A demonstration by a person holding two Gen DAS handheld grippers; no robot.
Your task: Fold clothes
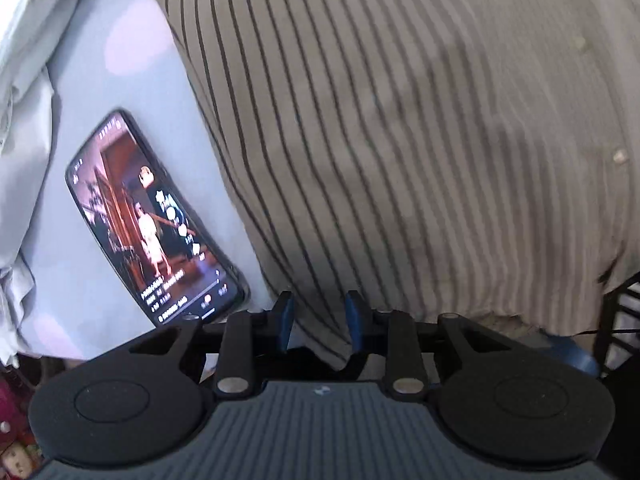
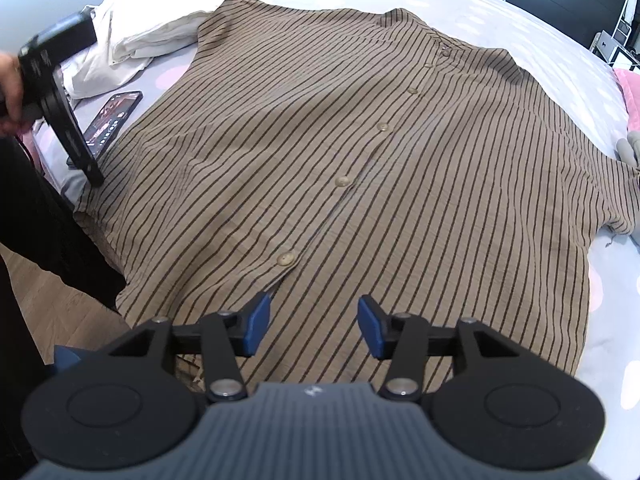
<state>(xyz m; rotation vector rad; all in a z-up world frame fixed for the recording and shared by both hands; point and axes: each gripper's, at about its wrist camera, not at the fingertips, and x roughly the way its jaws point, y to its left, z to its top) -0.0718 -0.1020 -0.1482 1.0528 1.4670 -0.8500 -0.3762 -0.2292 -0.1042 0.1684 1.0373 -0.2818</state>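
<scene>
Right tongs [image 2: 312, 330] agape over shirt [image 2: 360, 152] hem, ready to pinch | left tongs [image 1: 319, 316] slightly parted, empty | shirt flat on bed [image 2: 560, 32]

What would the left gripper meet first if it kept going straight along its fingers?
Most likely the striped shirt: the left gripper points down at its hem edge, jaws slightly apart. The phone lies off to the side.
</scene>
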